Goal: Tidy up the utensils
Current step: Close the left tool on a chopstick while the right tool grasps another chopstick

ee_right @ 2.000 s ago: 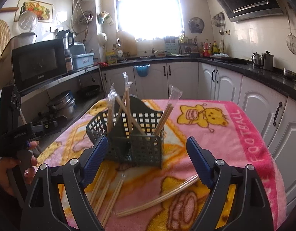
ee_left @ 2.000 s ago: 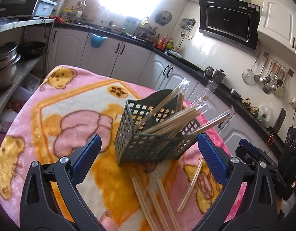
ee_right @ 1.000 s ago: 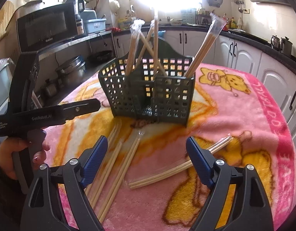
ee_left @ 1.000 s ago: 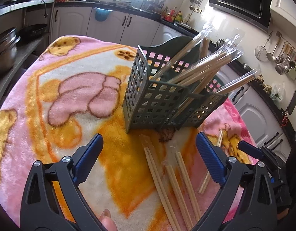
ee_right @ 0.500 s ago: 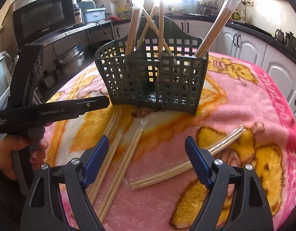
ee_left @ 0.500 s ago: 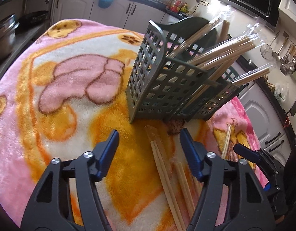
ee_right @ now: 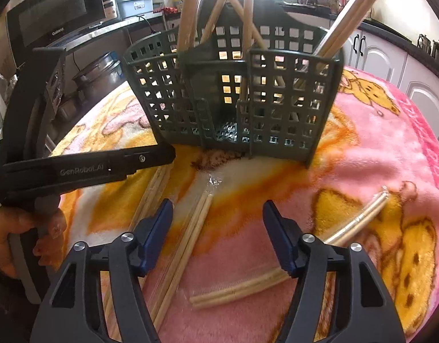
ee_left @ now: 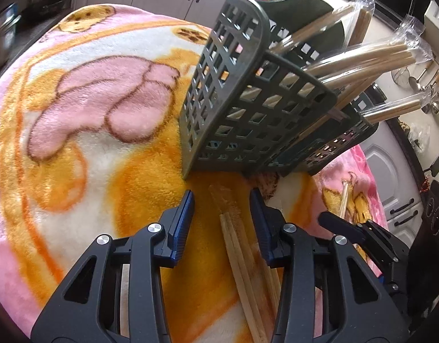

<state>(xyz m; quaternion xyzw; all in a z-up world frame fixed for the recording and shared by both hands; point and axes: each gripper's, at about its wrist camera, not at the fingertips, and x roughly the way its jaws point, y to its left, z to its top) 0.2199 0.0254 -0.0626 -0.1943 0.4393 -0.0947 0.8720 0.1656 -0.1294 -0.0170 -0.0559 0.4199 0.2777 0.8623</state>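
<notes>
Four loose chopstick pairs were left to collect, and my left tool was closing on one.

One pink cartoon blanket [ee_left: 76,114] covered the table, and one grey lattice basket [ee_left: 248,108] stood at 12 o'clock in both wrist views, already holding at least four wrapped pairs; I could not count them more exactly. My two grippers had both dropped low over the blanket within the last two seconds. The left gripper [ee_left: 221,217] had narrowed its jaws from wide to a slim gap straddling the nearest chopstick pair [ee_left: 233,228], not yet pinching it, so I judged a pickup imminent. The right gripper [ee_right: 216,228] hung spread wide and empty, with a middle pair [ee_right: 191,237] at 9 o'clock of it and a sleeved pair [ee_right: 348,225] at 3 o'clock.
</notes>
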